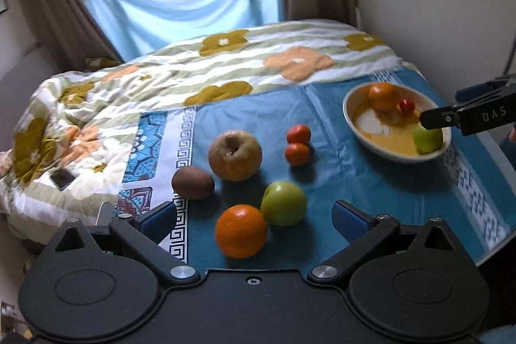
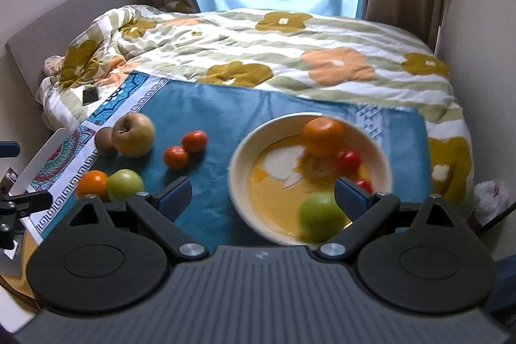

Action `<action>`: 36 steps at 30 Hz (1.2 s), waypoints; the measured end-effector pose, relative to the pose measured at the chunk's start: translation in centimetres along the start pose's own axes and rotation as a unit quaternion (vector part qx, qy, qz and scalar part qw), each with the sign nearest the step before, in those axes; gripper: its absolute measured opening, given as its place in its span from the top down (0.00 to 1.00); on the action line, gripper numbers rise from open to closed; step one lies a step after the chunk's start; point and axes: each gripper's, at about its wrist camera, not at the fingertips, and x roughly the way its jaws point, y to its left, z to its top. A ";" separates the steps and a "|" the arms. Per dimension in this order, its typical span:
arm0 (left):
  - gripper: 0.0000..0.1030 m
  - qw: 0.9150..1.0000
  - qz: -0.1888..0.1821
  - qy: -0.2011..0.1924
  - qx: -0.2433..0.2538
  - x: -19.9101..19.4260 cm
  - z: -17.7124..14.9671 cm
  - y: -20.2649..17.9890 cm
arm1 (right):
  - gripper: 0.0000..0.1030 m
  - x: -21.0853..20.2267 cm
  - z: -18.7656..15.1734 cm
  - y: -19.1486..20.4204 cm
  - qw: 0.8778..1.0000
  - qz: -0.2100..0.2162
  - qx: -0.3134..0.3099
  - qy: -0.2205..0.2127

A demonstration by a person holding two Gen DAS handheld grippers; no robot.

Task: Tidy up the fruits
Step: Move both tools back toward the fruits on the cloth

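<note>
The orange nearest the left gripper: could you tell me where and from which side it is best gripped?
Grip the orange across its widest middle, coming from above and the near side with the open left gripper. It is round, so only the equator seats well. The green apple touches its far right, so keep one finger in the near-right gap.

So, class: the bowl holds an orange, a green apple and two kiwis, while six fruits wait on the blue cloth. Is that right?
Not quite. The bowl holds no kiwis: beside the orange and green apple are two small red fruits, as the right wrist view shows. The only kiwi lies on the blue cloth, among the six waiting fruits.
</note>
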 end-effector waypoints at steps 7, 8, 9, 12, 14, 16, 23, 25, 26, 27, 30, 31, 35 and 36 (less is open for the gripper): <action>0.00 0.997 -0.055 0.024 0.047 3.1 -1.5 3.3 | 0.00 1.8 -1.3 4.1 0.999 -0.024 0.011 0.024; 0.00 0.996 -0.061 0.027 0.052 3.5 -1.6 3.7 | 0.00 2.2 -1.6 4.7 0.999 -0.025 0.009 0.028; 0.00 0.996 -0.068 0.030 0.058 4.0 -1.8 4.0 | 0.00 2.6 -1.8 5.2 0.999 -0.026 0.008 0.032; 0.01 0.992 -0.086 0.037 0.080 5.7 -2.2 4.7 | 0.00 3.7 -2.4 6.6 0.999 -0.019 0.005 0.041; 0.02 0.989 -0.101 0.043 0.097 6.9 -2.3 4.9 | 0.00 4.6 -2.8 7.5 0.999 -0.015 0.002 0.048; 0.04 0.986 -0.118 0.048 0.110 8.0 -2.5 5.1 | 0.00 5.6 -3.2 8.5 0.998 -0.015 -0.007 0.059; 0.14 0.976 -0.156 0.061 0.139 11.1 -2.7 5.1 | 0.00 8.0 -4.3 10.9 0.996 -0.022 -0.023 0.081; 0.16 0.974 -0.166 0.062 0.143 11.7 -2.8 5.0 | 0.00 8.4 -4.5 11.2 0.996 -0.021 -0.017 0.086; 0.20 0.972 -0.171 0.063 0.145 11.9 -2.9 5.0 | 0.00 8.6 -4.6 11.3 0.996 -0.019 -0.016 0.088; 0.25 0.971 -0.175 0.066 0.147 12.1 -2.9 5.0 | 0.00 8.8 -4.6 11.4 0.996 -0.018 -0.016 0.091; 0.33 0.970 -0.184 0.069 0.145 12.5 -3.0 5.2 | 0.00 9.3 -4.7 12.0 0.995 -0.021 -0.024 0.099; 0.34 0.970 -0.189 0.068 0.140 12.5 -3.0 5.3 | 0.00 9.4 -4.8 12.2 0.994 -0.020 -0.026 0.101; 0.36 0.968 -0.200 0.067 0.136 12.6 -2.9 5.8 | 0.00 9.8 -4.8 12.7 0.994 -0.019 -0.028 0.105; 0.36 0.968 -0.200 0.068 0.136 12.5 -2.9 5.9 | 0.00 9.9 -4.7 12.7 0.994 -0.018 -0.027 0.105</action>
